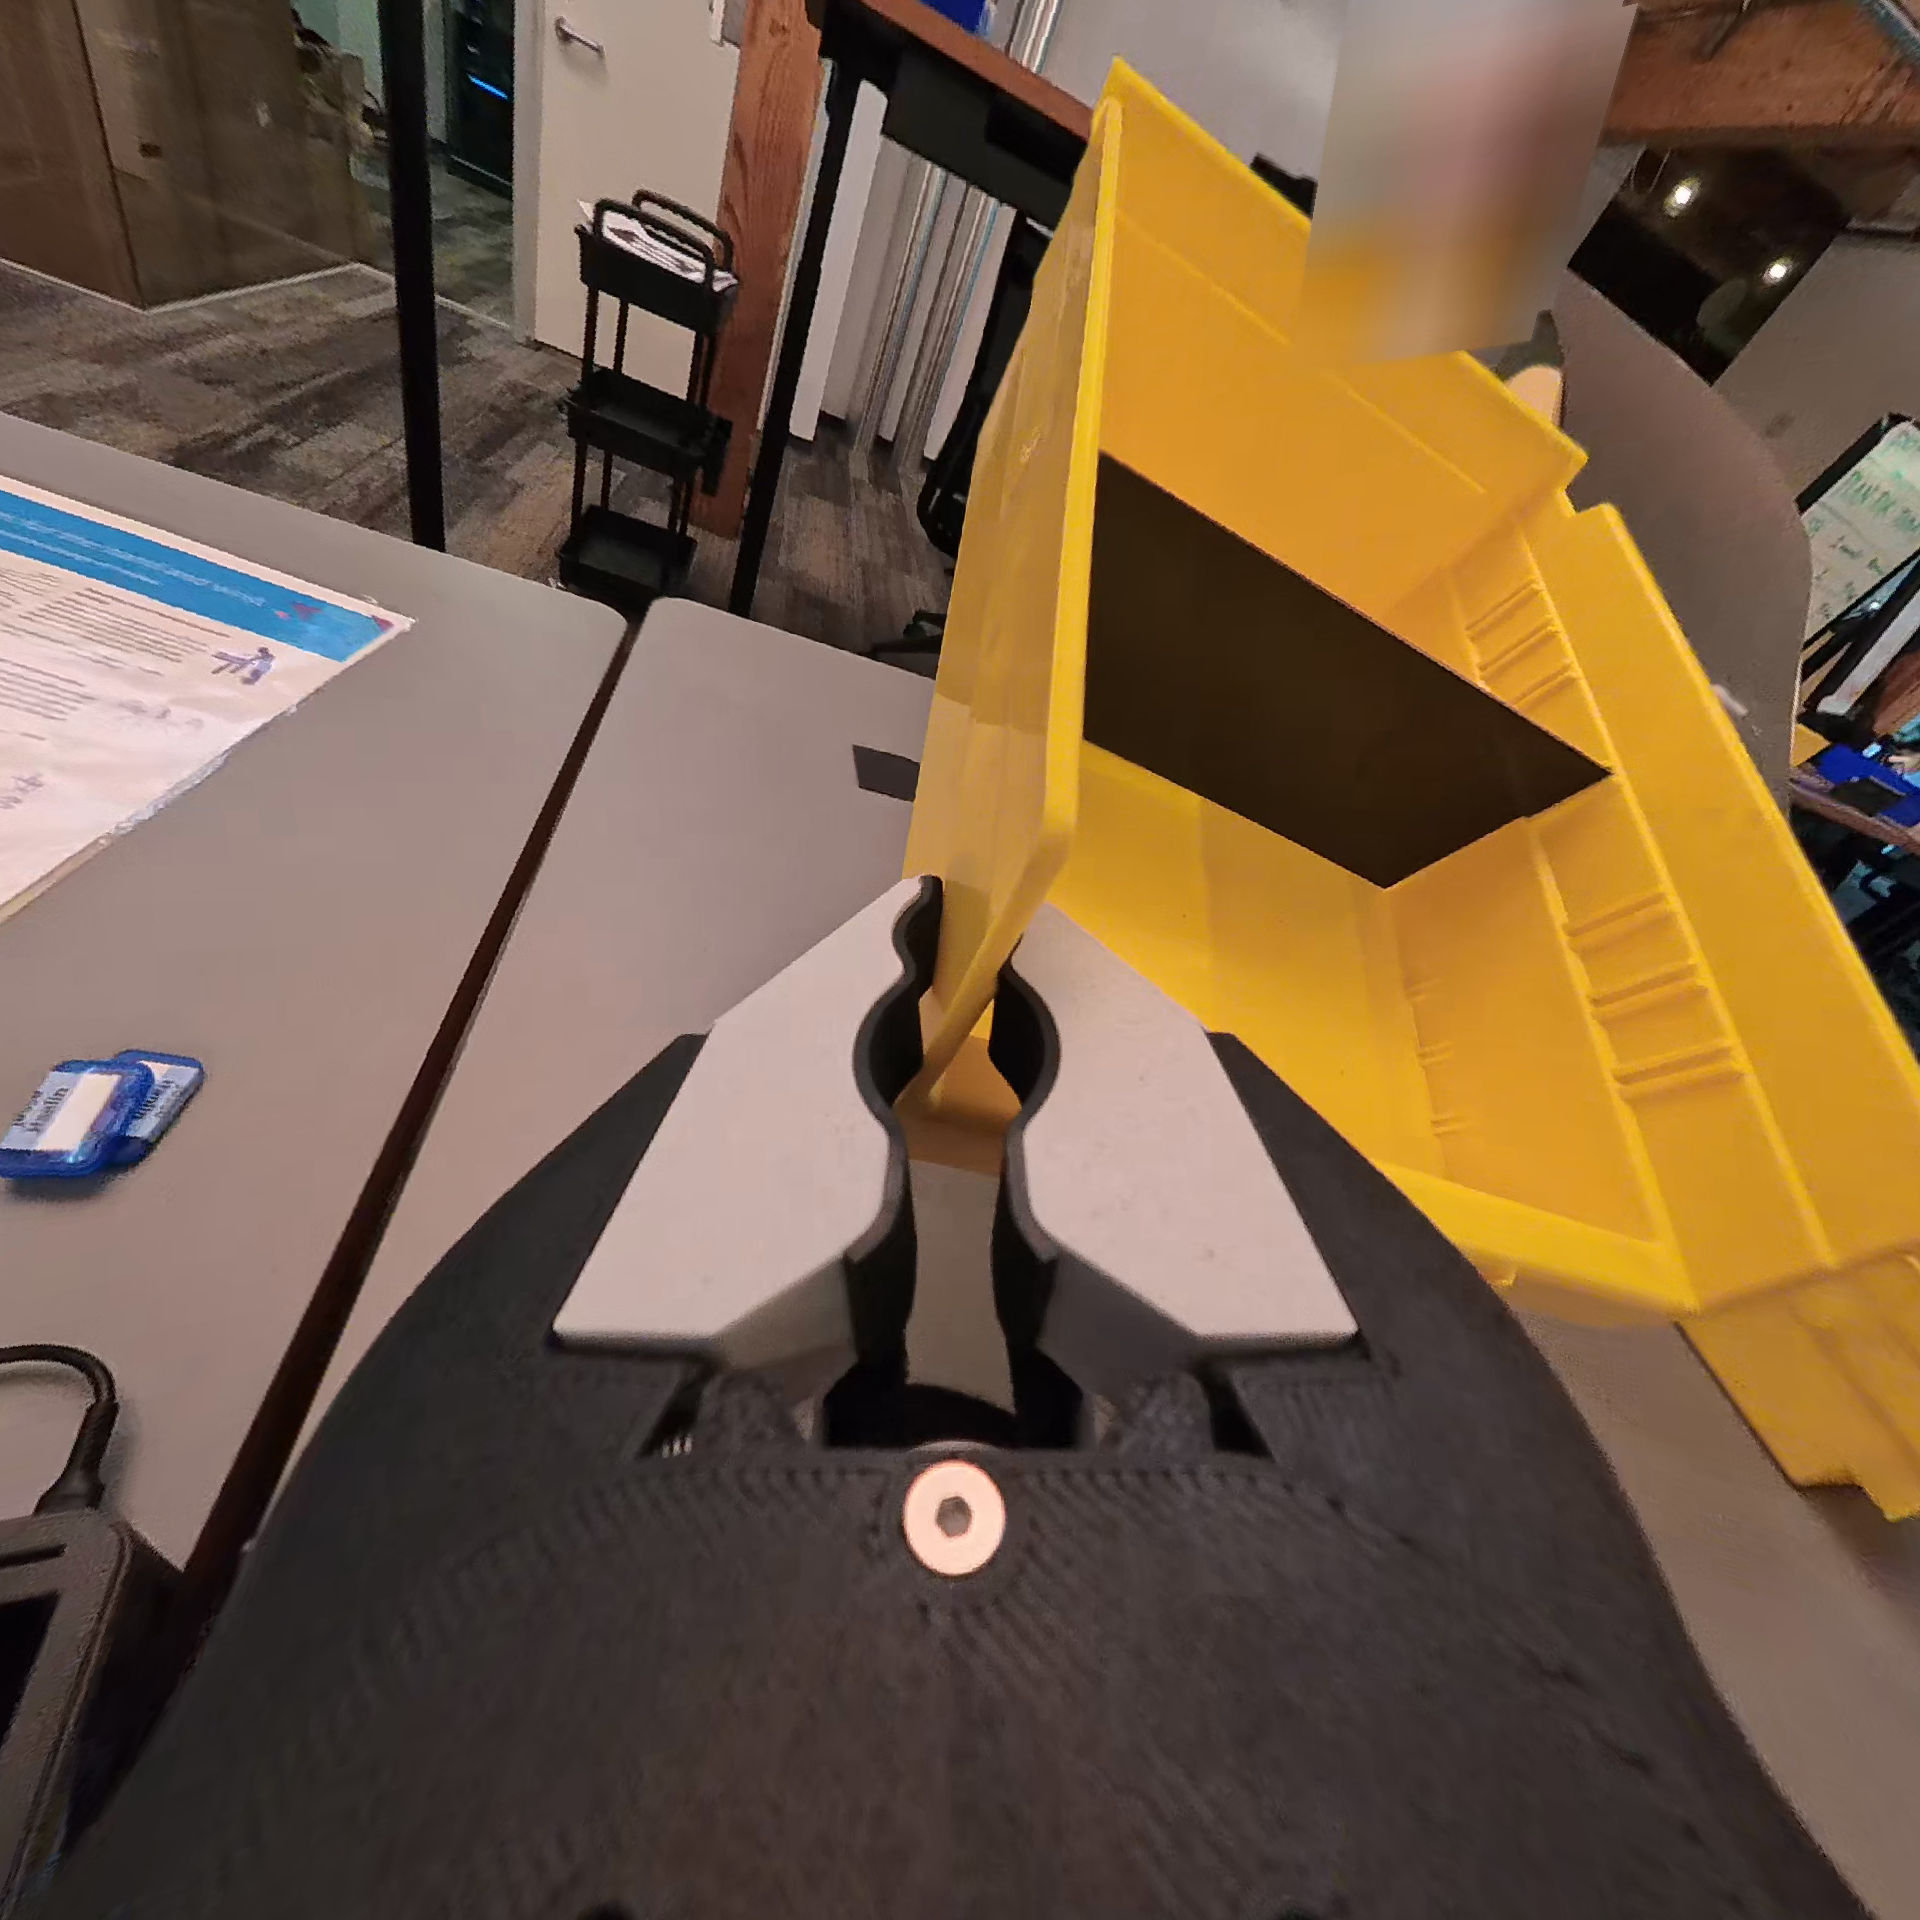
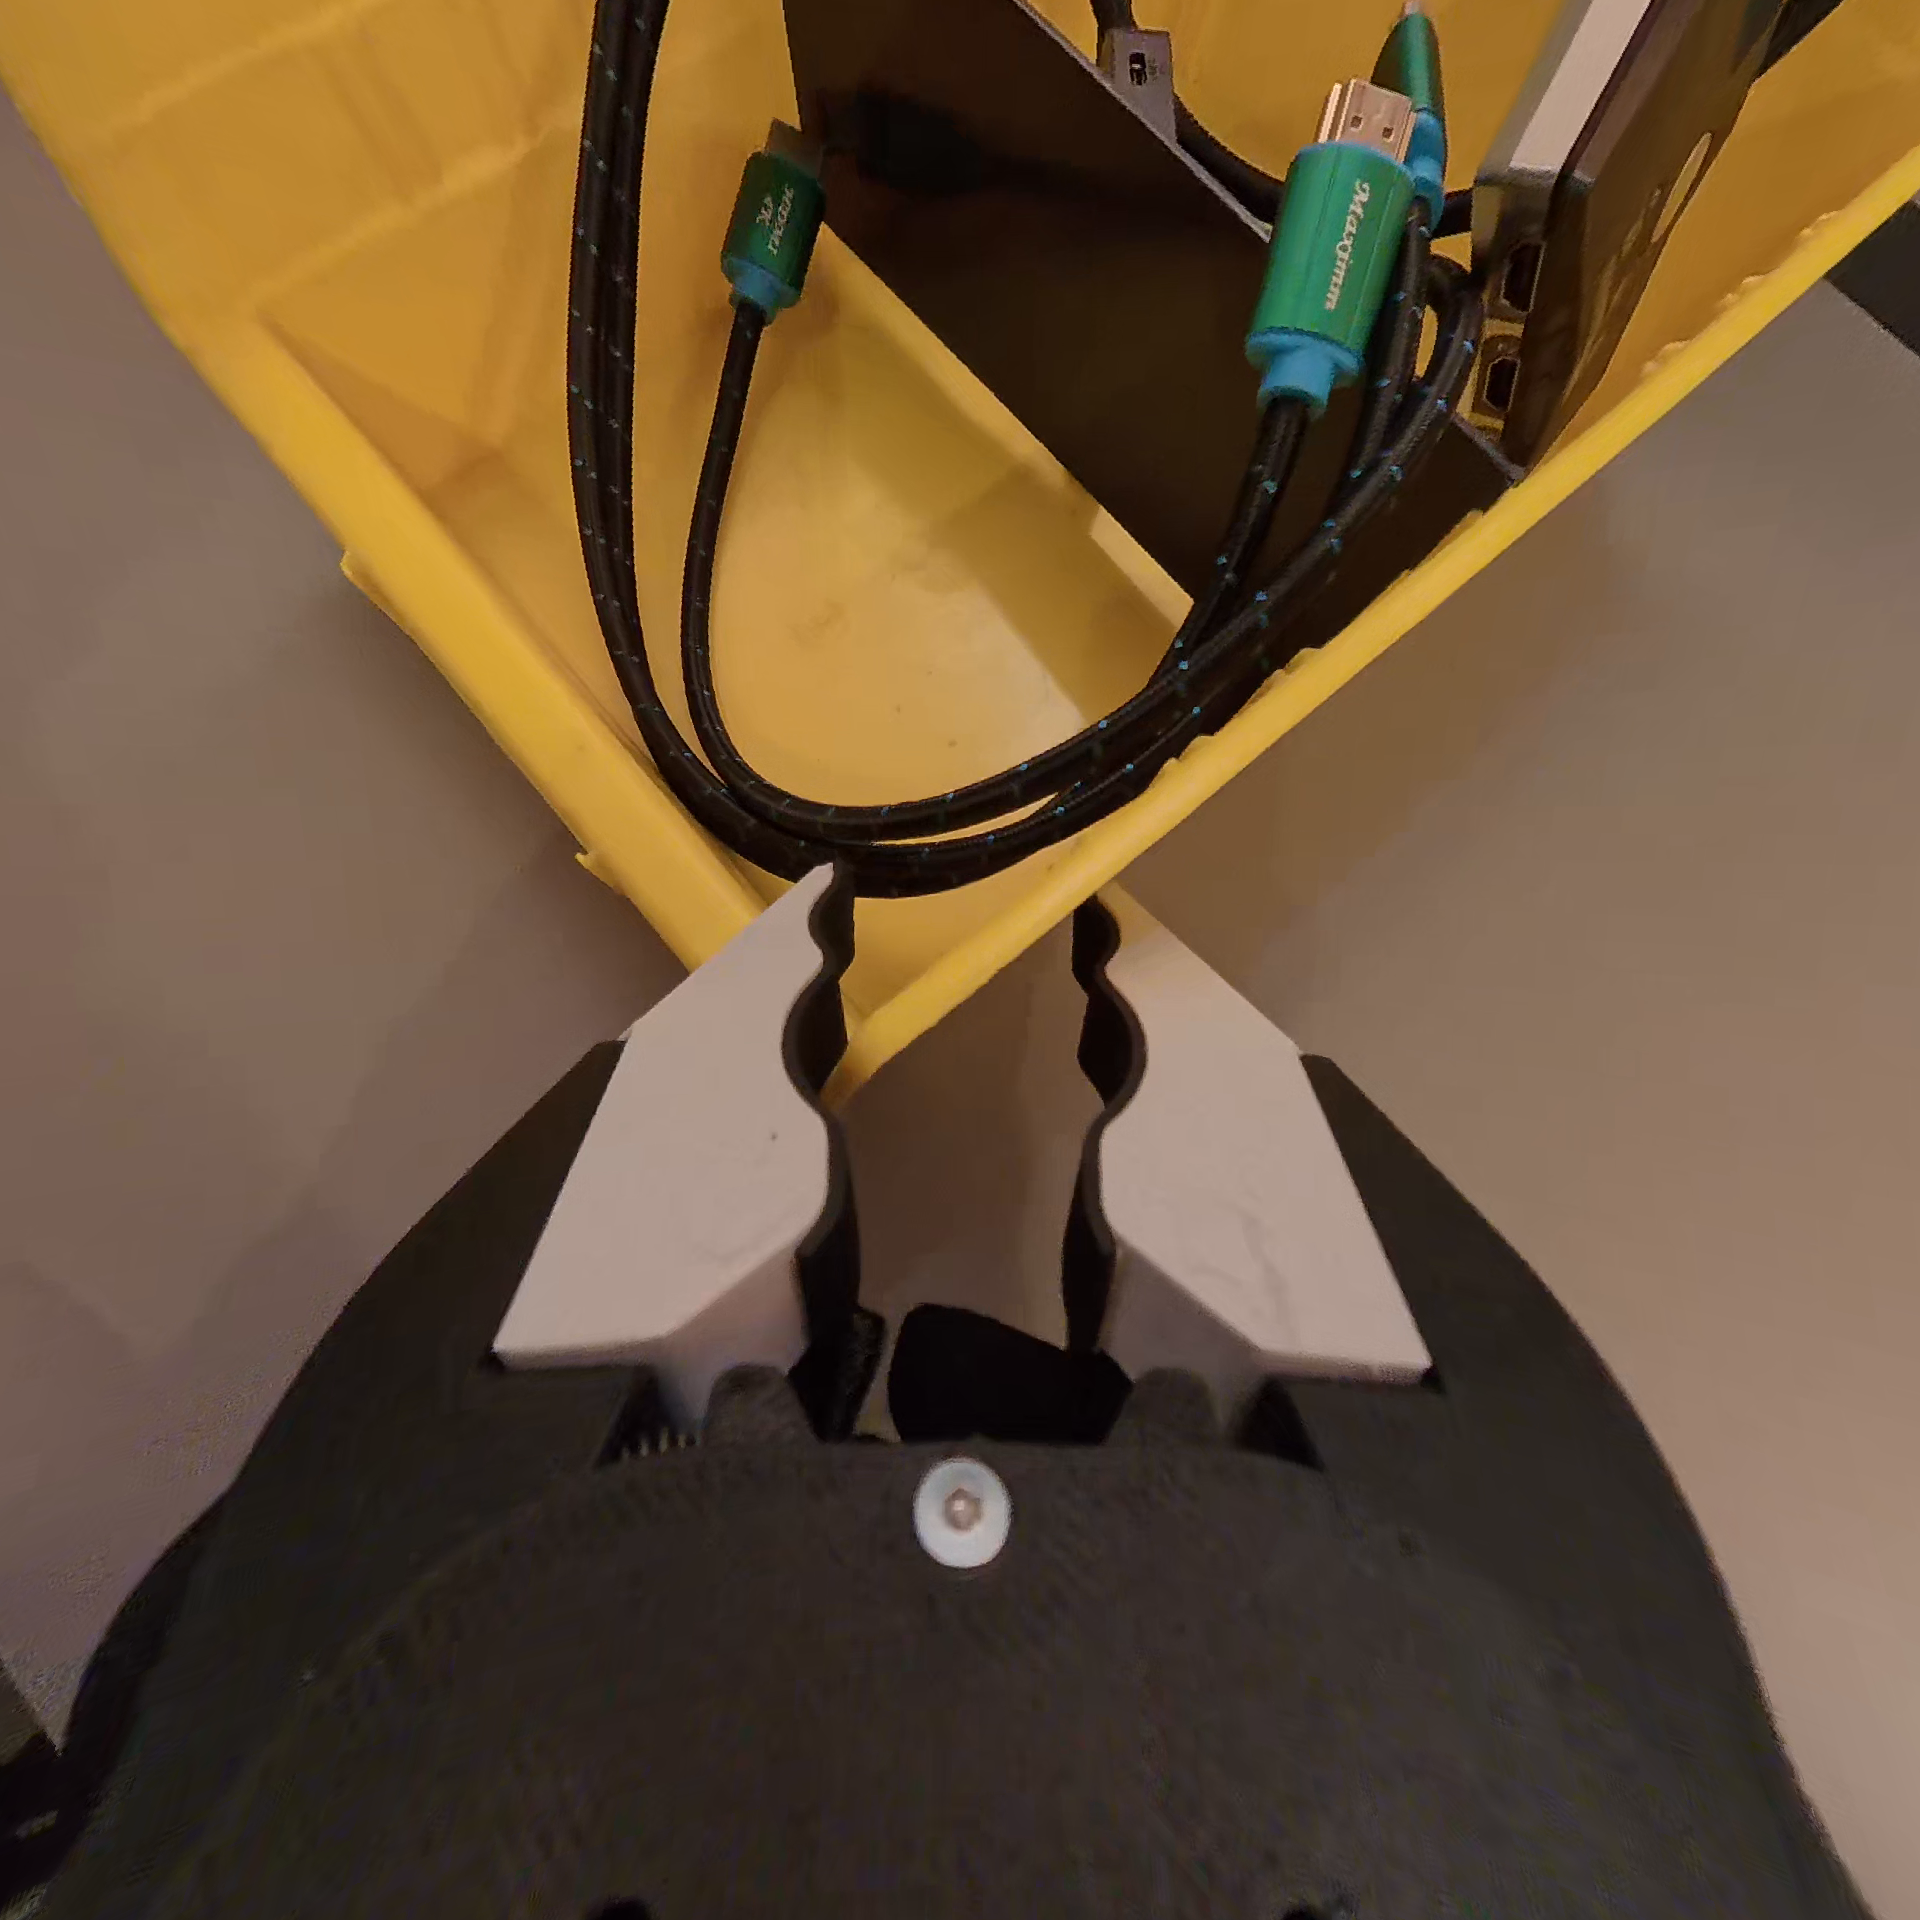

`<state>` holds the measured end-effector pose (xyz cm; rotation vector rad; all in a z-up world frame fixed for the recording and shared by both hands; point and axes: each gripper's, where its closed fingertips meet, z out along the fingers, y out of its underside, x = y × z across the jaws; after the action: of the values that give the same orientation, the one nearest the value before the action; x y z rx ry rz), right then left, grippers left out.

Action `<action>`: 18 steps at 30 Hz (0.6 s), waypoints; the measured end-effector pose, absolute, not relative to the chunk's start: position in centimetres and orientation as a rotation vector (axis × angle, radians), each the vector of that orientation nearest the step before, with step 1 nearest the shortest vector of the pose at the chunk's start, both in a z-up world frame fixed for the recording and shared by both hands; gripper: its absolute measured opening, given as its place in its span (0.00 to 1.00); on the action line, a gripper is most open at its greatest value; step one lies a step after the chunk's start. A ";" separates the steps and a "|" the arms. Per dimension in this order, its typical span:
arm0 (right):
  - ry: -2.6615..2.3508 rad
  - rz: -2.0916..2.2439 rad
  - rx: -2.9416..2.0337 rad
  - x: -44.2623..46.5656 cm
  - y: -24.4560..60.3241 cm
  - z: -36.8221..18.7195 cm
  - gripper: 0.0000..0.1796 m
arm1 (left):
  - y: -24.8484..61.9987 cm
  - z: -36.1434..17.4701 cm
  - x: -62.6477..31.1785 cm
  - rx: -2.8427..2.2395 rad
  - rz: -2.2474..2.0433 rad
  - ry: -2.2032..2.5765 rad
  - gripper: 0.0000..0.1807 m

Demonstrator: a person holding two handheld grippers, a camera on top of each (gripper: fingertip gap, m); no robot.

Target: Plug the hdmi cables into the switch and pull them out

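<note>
Left gripper (image 1: 961,961) pinches the near wall of the tilted yellow bin (image 1: 1288,582). Right gripper (image 2: 961,914) is spread at the bin's near corner, where braided HDMI cables (image 2: 665,582) lie; the black switch (image 2: 1590,270) leans far right.

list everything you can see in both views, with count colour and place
bin: 1, yellow, tilted on the grey table, its corner in the left gripper
divider: 1, black, across the bin
hdmi cables: several, black braided, green and blue plugs, looped in the bin
switch: 1, black, against the bin wall beyond the divider
table: 2 grey tops, side by side
printed sheet: 1, white and blue, far left
tags: blue, left tabletop
cart: 1, black, on the floor
left gripper: shut on the bin corner
right gripper: open, at the bin corner
</note>
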<state>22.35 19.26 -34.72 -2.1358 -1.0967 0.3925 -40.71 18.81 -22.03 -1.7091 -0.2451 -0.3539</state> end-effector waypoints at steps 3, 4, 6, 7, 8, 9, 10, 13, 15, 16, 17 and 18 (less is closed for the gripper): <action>-1.139 0.417 -2.117 19.8 18.8 -34.7 0.24 | 18.3 -21.6 -41.5 -1.687 -0.357 -0.262 0.02; -1.158 0.422 -2.108 18.8 18.5 -34.8 0.24 | 18.2 -21.5 -41.9 -1.680 -0.357 -0.269 0.02; -1.182 0.443 -2.096 16.9 18.2 -34.8 0.26 | 17.7 -21.3 -42.6 -1.664 -0.358 -0.283 0.02; -1.191 0.459 -2.089 15.9 18.0 -34.7 0.27 | 17.5 -21.3 -43.0 -1.658 -0.358 -0.289 0.02; -1.201 0.468 -2.083 15.0 17.8 -34.7 0.28 | 17.2 -21.3 -43.5 -1.651 -0.356 -0.296 0.02; -1.212 0.472 -2.076 14.1 17.8 -34.7 0.28 | 17.0 -21.3 -43.9 -1.647 -0.351 -0.302 0.02; -1.226 0.477 -2.071 13.3 17.8 -34.7 0.28 | 16.8 -21.3 -44.4 -1.643 -0.347 -0.312 0.02; -1.251 0.513 -2.051 10.7 17.7 -34.7 0.29 | 16.2 -21.4 -45.5 -1.631 -0.335 -0.341 0.02; -1.249 0.548 -2.036 8.7 17.7 -34.6 0.41 | 16.1 -21.5 -45.9 -1.623 -0.338 -0.354 0.02; -1.252 0.571 -2.032 7.6 17.6 -34.6 0.44 | 16.0 -21.5 -46.1 -1.619 -0.340 -0.358 0.02; -1.240 0.590 -2.029 6.7 17.5 -34.5 0.46 | 16.0 -21.5 -46.3 -1.616 -0.342 -0.361 0.02; -1.232 0.600 -2.021 5.7 17.5 -34.5 0.47 | 15.9 -21.5 -46.4 -1.613 -0.343 -0.363 0.02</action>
<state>5.74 17.53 -34.50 -2.0213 -1.2316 0.6004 -46.39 15.93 -21.51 -1.6133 -0.3627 -0.3428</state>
